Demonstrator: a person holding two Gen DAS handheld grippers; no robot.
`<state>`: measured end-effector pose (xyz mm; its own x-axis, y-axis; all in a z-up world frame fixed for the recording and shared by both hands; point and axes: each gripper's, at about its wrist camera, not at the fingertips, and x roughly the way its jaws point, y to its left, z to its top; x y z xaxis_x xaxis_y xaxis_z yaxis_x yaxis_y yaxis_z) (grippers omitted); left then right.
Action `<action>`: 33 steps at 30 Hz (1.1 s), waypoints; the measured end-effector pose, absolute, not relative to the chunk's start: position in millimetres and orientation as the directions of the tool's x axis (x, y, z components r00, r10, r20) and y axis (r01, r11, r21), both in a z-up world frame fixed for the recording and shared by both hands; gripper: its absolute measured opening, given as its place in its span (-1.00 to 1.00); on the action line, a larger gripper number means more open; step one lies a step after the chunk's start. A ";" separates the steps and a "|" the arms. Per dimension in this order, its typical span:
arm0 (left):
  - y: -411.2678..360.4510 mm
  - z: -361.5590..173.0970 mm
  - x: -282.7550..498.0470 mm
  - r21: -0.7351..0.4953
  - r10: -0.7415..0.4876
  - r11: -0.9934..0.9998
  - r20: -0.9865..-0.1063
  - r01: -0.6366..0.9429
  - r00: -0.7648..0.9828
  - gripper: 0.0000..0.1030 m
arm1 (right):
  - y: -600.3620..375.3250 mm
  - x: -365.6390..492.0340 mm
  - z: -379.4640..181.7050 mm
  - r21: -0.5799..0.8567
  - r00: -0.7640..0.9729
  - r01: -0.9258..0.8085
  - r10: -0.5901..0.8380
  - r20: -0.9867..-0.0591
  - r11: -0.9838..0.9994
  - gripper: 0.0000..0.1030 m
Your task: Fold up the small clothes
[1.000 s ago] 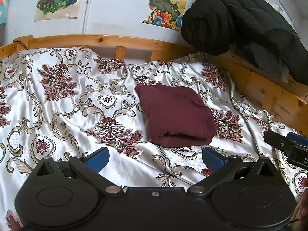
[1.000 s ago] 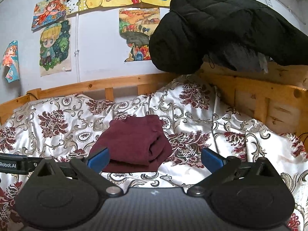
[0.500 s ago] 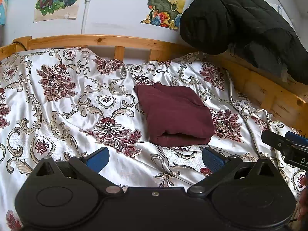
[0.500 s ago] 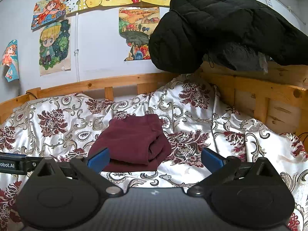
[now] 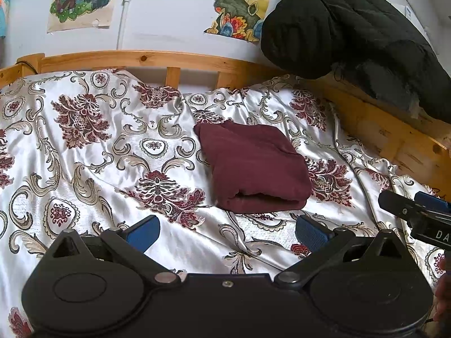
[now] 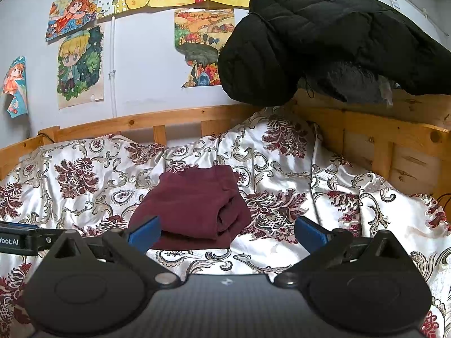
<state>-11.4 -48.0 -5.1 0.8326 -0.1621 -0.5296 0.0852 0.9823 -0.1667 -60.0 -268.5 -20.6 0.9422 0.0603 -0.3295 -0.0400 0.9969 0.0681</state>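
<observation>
Your maroon garment lies just right of centre in the left wrist view, already a compact, layered rectangle on the floral satin bedspread. Its rolled, doubled edge faces the camera, which suggests the last fold was brought toward you. In the right wrist view the same bundle sits left of centre, its stacked layers open toward the right of the frame, so from that side you can check that the plies line up.

Your left tongs are spread wide and grasp nothing. The blue pads sit low in the frame with only bedspread between them, short of the garment's near edge. Your right tongs are likewise released and empty. Their left pad overlaps the garment's near corner in the picture, but I cannot tell whether it touches the cloth.

Part of the right tool shows at the right edge of the left view, so you are holding both tools close together, low in front of the bundle and aimed at it. Judging from the tidy shape, this piece looks finished.

The black padded jacket draped over the wooden bed frame at the upper right is well apart from your work. The drawings on the wall are only backdrop.
</observation>
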 end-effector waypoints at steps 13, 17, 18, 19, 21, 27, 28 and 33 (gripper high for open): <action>-47.5 -5.9 -11.2 -0.169 -0.165 0.982 -0.535 0.087 0.829 0.99 | -267.9 -59.4 -22.8 0.066 0.939 -0.038 0.058 -0.340 0.997 0.99; -47.7 -5.7 -11.3 -0.169 -0.165 0.982 -0.535 0.086 0.829 0.99 | -267.8 -58.7 -23.2 0.065 0.938 -0.036 0.056 -0.343 0.997 0.99; -47.8 -5.6 -11.4 -0.170 -0.165 0.982 -0.535 0.086 0.828 0.99 | -267.9 -58.7 -22.9 0.064 0.937 -0.036 0.056 -0.344 0.997 0.99; -47.4 -6.0 -11.0 -0.169 -0.165 0.982 -0.535 0.086 0.828 0.99 | -267.7 -58.9 -23.3 0.063 0.937 -0.036 0.055 -0.344 0.997 0.99; -47.3 -6.4 -11.1 -0.170 -0.165 0.982 -0.536 0.086 0.828 0.99 | -267.5 -59.0 -23.3 0.064 0.937 -0.036 0.056 -0.344 0.997 0.99; -46.5 -7.2 -11.0 -0.169 -0.165 0.982 -0.537 0.086 0.827 0.99 | -267.1 -59.0 -23.4 0.063 0.937 -0.036 0.055 -0.345 0.997 0.99; -46.5 -7.2 -11.1 -0.170 -0.165 0.982 -0.537 0.086 0.827 0.99 | -267.1 -59.0 -23.3 0.063 0.937 -0.035 0.055 -0.345 0.997 0.99; -46.7 -7.3 -10.9 -0.170 -0.165 0.982 -0.538 0.086 0.827 0.99 | -266.7 -59.0 -23.3 0.063 0.937 -0.035 0.055 -0.345 0.997 0.99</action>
<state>-10.9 -46.7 -7.3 0.8268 -0.1655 -0.5375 0.0858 0.9817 -0.1702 -59.0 -266.7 -23.3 0.9370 0.0547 -0.3451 -0.0351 0.9974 0.0628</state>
